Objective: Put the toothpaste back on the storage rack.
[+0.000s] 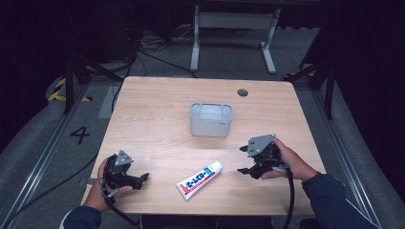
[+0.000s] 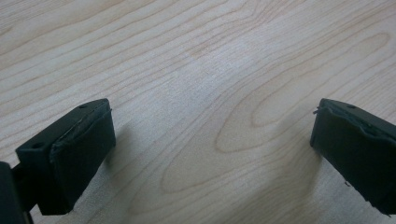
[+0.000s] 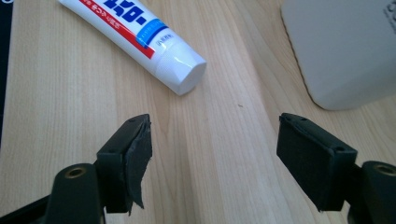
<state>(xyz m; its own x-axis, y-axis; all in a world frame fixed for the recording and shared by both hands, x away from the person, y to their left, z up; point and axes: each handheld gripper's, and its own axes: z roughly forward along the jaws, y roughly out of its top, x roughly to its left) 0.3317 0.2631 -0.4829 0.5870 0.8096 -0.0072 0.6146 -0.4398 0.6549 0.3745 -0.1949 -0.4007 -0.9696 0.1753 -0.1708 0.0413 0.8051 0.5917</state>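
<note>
- Setting: a pale wooden table (image 1: pixel 157 119) in a dim room, with cables and a white frame on the grey floor beyond its far edge.
- Right gripper (image 1: pixel 248 170): held in the person's right hand at about four o'clock on the tabletop, tips aimed toward the tube. In the right gripper view its jaws stand spread wide, bare wood between the pads (image 3: pixel 140 158), pinching nothing and touching nothing.
- Left gripper (image 1: pixel 143 177): held in the left hand at about eight o'clock, low over the wood. In the left gripper view its jaws are likewise spread, empty, with only wood grain between them.
- Toothpaste tube (image 1: pixel 199 180): lies flat at about six o'clock, between the two grippers, nearer the front edge; its white cap end (image 3: pixel 184 72) points toward the right gripper and, in that gripper's view, sits at roughly eleven o'clock from the jaws, near but apart.
- Handling, as a judgement: the tube looks light, soft-walled and glossy, so it may dent or slide under a hard squeeze. The stiff cap and shoulder seem the surest place to take hold; a gentle grip across the flat body just behind them would also serve.
- Grey bin (image 1: pixel 211 119): open-topped, upright at the table's centre, about twelve o'clock from the tube and well apart from it; apparently empty.
</note>
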